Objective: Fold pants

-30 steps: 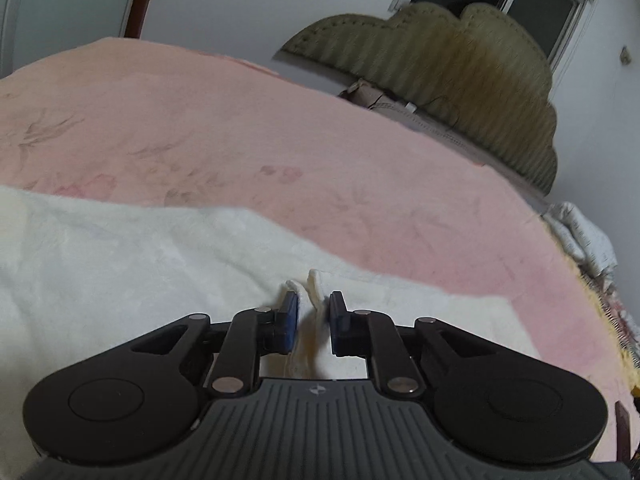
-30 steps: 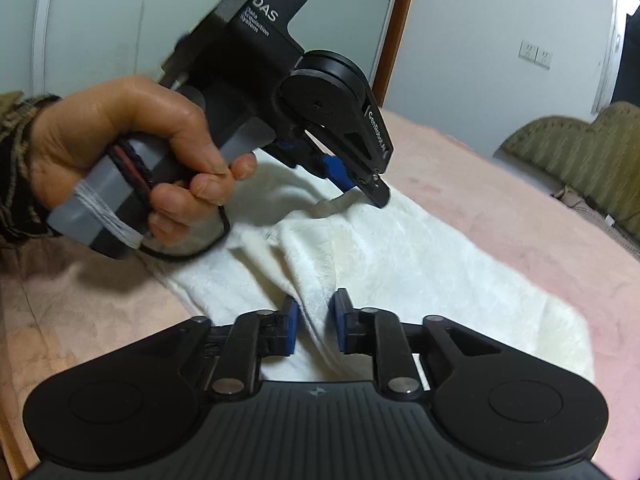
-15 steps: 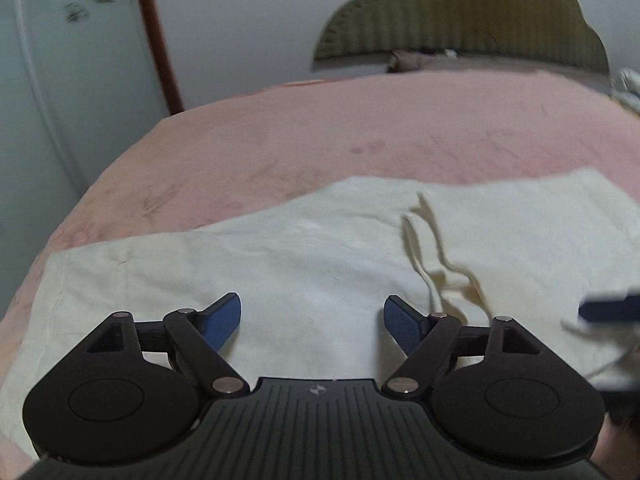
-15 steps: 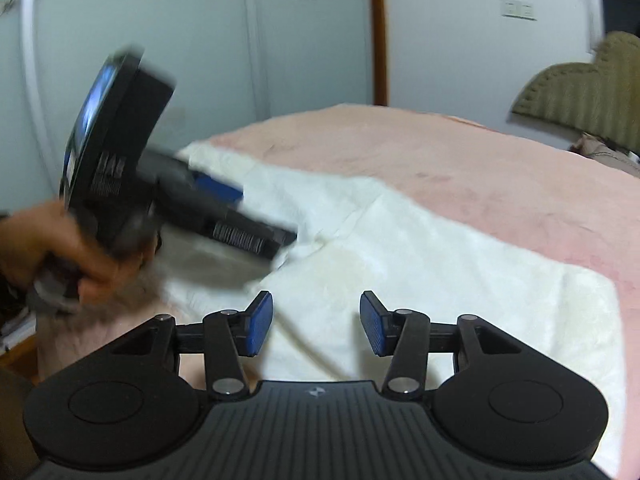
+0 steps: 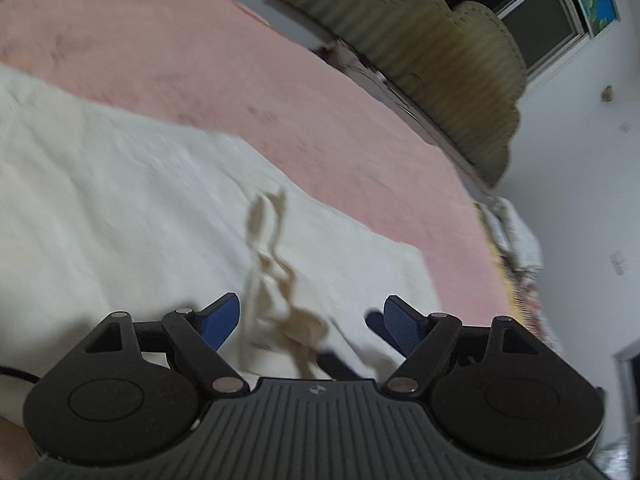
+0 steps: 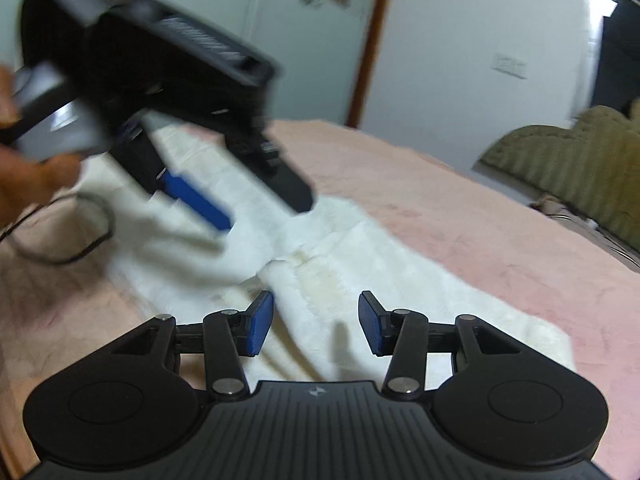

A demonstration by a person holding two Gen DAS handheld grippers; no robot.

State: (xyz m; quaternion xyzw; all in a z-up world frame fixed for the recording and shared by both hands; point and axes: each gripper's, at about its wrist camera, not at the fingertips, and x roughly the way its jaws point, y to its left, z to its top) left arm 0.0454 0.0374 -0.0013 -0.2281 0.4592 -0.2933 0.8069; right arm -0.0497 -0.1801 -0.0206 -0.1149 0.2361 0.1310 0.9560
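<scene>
Your left gripper (image 5: 312,322) is spread wide with nothing between its 2 blue pads, and your right gripper (image 6: 316,328) is likewise parted and empty. The white pants (image 5: 120,208) lie flat on the pink bedspread (image 5: 280,92), running long from the near right toward the far left in the right wrist view, with the tan drawstring (image 5: 276,280) lying loose on the cloth just ahead of your left gripper. In the right wrist view the left gripper hovers blurred over the far left stretch of cloth, while the right one sits over the near end. Judging by that, each hand is nearest its own end, so the next fold likely runs along that long axis.
</scene>
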